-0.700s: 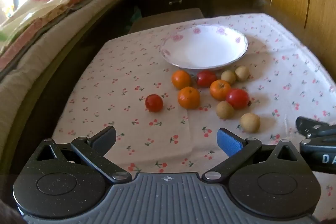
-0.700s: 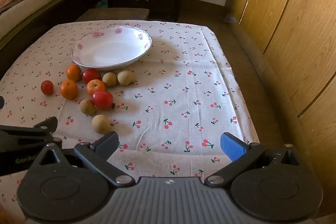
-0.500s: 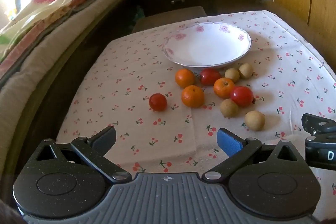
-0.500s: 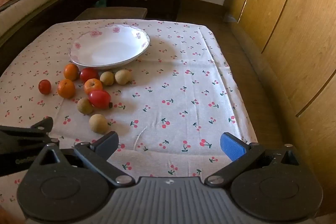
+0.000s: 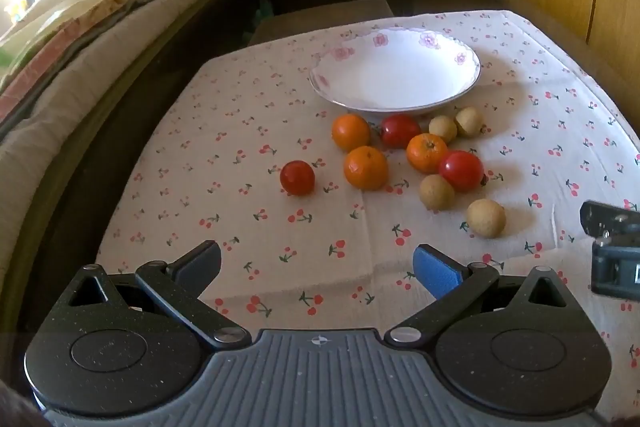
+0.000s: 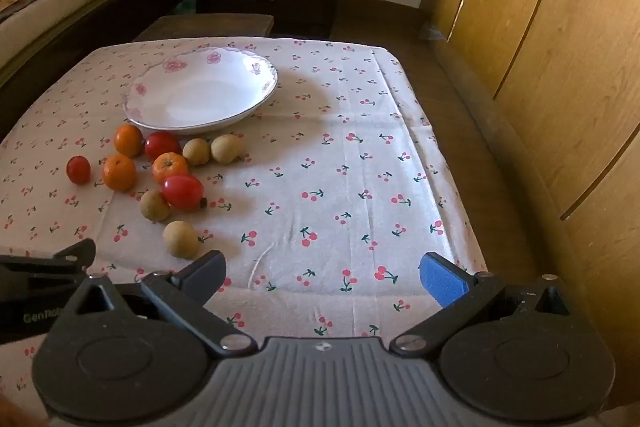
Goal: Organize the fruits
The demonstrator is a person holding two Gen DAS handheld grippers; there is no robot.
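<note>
Left gripper (image 5: 316, 263): jaws wide apart, nothing between them, hovering over the near cloth.
Right gripper (image 6: 322, 273): jaws likewise spread and empty.
Fruit: oranges, tomatoes and small tan fruits lie loose on the counter (image 6: 360, 187), just in front of the bowl (image 5: 394, 79), which is empty.
Likely step: reaching for a first piece.
Good first pick: the lone tomato (image 5: 297, 177), apart from the rest.
Grip: straddle its widest part, close gently; tomatoes bruise.
Risk: round fruit rolls if nudged.
</note>
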